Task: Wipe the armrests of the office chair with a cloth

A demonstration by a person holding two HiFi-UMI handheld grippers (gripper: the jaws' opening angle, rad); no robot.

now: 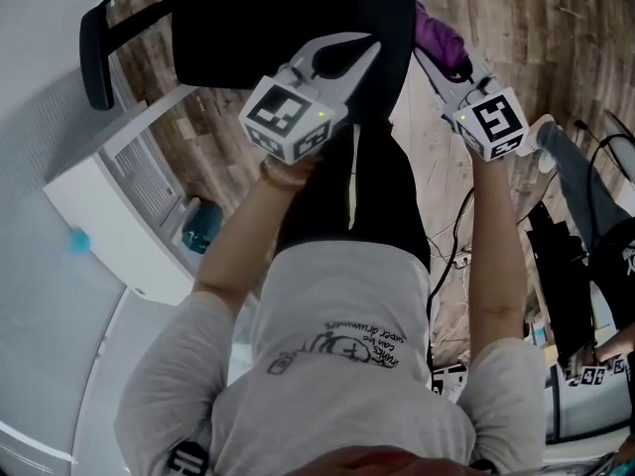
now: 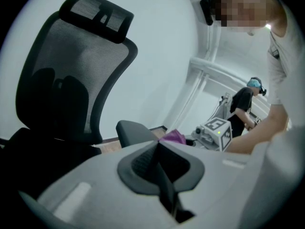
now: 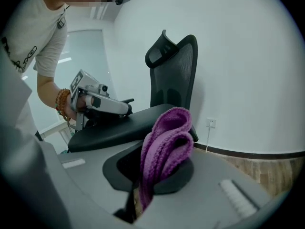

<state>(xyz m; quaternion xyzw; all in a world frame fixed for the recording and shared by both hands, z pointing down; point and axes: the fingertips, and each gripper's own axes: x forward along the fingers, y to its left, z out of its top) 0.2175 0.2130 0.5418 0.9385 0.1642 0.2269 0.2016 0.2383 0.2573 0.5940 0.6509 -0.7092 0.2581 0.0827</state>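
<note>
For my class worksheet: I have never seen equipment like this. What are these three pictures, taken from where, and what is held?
No robot: a person holds a left gripper and right gripper, each carrying a camera. One picture looks down from the person's head; the other two look along each gripper. Before them stands a black office chair on a wooden floor. The right gripper's fingers pinch a purple cloth; the left is shut and empty.

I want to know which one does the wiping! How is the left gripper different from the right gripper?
The right gripper has its jaws shut on a purple cloth; the left gripper has its jaws shut on nothing. The left gripper is over the black seat; the right gripper is beside it. Both carry a marker cube.
</note>
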